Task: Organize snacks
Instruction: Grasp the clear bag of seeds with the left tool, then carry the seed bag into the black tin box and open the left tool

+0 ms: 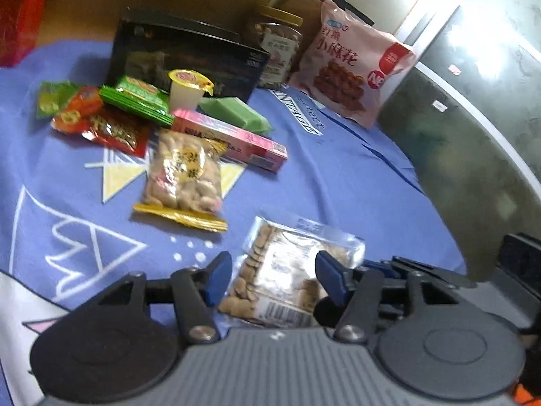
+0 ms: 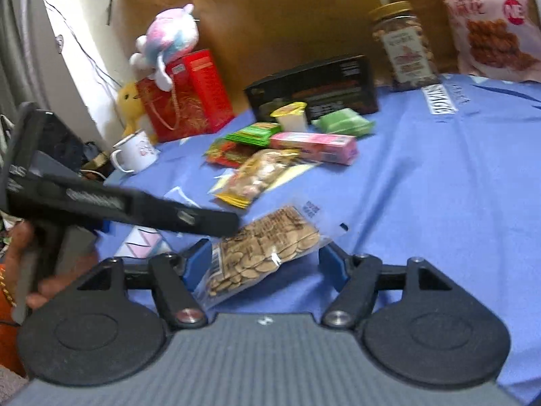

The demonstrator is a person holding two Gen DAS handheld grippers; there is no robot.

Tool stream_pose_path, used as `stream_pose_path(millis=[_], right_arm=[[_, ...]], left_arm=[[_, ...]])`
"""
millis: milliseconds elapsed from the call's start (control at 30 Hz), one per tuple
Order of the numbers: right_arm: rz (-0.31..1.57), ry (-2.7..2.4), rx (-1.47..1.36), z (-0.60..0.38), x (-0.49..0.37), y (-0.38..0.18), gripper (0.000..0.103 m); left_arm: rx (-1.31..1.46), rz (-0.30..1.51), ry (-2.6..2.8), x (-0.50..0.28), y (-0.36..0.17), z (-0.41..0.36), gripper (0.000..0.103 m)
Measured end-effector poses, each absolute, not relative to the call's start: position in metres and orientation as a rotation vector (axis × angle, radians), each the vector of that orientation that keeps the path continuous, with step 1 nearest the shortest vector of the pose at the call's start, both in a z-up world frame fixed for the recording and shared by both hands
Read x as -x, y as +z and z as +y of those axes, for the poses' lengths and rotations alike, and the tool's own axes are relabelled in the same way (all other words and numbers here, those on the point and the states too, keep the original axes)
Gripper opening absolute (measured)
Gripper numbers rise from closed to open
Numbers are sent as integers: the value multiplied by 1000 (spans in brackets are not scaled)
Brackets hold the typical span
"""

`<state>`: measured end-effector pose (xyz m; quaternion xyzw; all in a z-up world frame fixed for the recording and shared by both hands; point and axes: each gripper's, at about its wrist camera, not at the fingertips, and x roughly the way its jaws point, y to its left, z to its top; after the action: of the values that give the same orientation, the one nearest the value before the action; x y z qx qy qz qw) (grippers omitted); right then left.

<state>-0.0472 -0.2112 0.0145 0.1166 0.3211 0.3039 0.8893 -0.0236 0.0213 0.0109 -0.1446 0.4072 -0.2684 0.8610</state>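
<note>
The 2 grippers are flanking a clear seed packet (image 2: 267,253) lying on the blue surface (image 2: 439,203), right gripper (image 2: 265,264) and left gripper (image 1: 274,277) both open, packet's long axis running diagonally between their fingers.

A clear packet of flat seeds (image 2: 267,253) lies on the blue cloth, one end lifted and tilted. Behind it lies a peanut packet (image 1: 184,182) with a yellow bottom edge, flat on the cloth. A long pink box (image 1: 230,140) lies just beyond, beside a green wrapped block (image 1: 236,111). A jelly cup (image 1: 189,89) with a yellow lid stands upright near green sachets (image 1: 138,99) and red sachets (image 1: 115,132). At the back stand a black box (image 1: 182,57), a jar of nuts (image 1: 277,47) and a large pink bag (image 1: 355,64).
</note>
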Motion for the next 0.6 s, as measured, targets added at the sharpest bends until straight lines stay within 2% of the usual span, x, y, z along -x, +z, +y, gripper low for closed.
stream_pose_path(millis=[67,100,133,267,333,400,533,600], right_arm=[[640,648,-232,-205,48,16,66],[614,659,-224,-203,48,16,66],[589,673,-225,-200,47,17,66],[554,738,-233,-181,32,17,61],[639,730,-247,-172,20,11,57],[683,723,-247,-170,17,2,41],[718,792,-371,-189,12,0,26],[720,824,-471,-201,9,-3,18]], left_arm=[[355,843,-567,24,12,29,63],[389,841,-562,25,12,36,72],[414,840,-551,25,12,41,76],[477,814,-504,30,16,66,77],[493,811,-483,33,15,75,77],[502,812,-468,35,14,82,77],[554,833,-510,33,9,90,76],[582,837,-548,31,8,87,71]])
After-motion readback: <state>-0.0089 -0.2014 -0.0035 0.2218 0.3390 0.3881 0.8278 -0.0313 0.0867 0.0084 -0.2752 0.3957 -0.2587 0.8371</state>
